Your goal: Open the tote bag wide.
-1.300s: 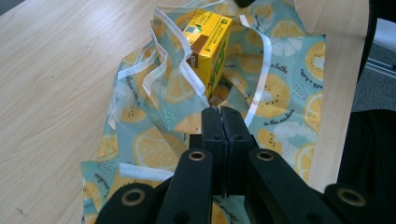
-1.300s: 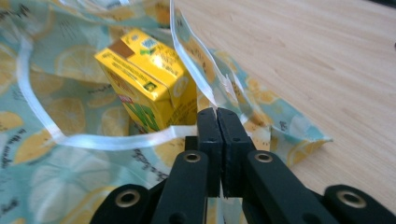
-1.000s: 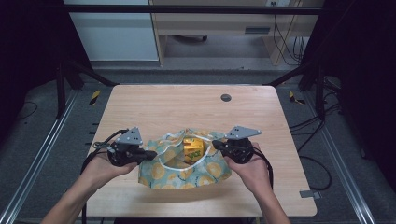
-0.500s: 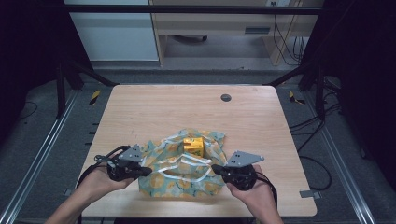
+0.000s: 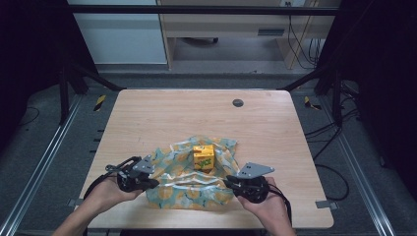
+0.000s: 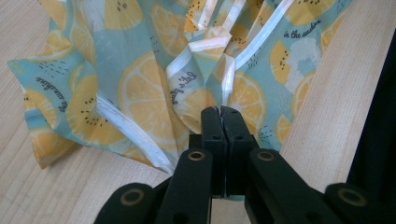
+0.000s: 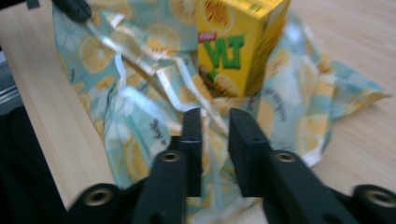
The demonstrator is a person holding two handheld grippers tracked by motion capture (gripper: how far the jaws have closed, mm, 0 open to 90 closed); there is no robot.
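Observation:
A lemon-print cloth [image 5: 189, 184] lies rumpled near the table's front edge, and a yellow drink carton [image 5: 203, 156] stands upright on its far part. My left gripper [image 5: 153, 183] is at the cloth's left side. In the left gripper view it [image 6: 219, 111] is shut, with the cloth's [image 6: 140, 84] white hem running into its tips. My right gripper [image 5: 228, 183] is at the cloth's right side. In the right gripper view its jaws [image 7: 215, 119] stand apart over the cloth [image 7: 140, 121], just short of the carton [image 7: 233, 42].
The wooden table [image 5: 187, 113] has a small round dark grommet [image 5: 238, 103] at the back right. Its front edge runs close behind both grippers, and dark frame rails flank the table on both sides.
Both grippers came down and back toward the person, away from the carton. The cloth corners that were raised beside the carton now lie spread low, and the carton stands uncovered.

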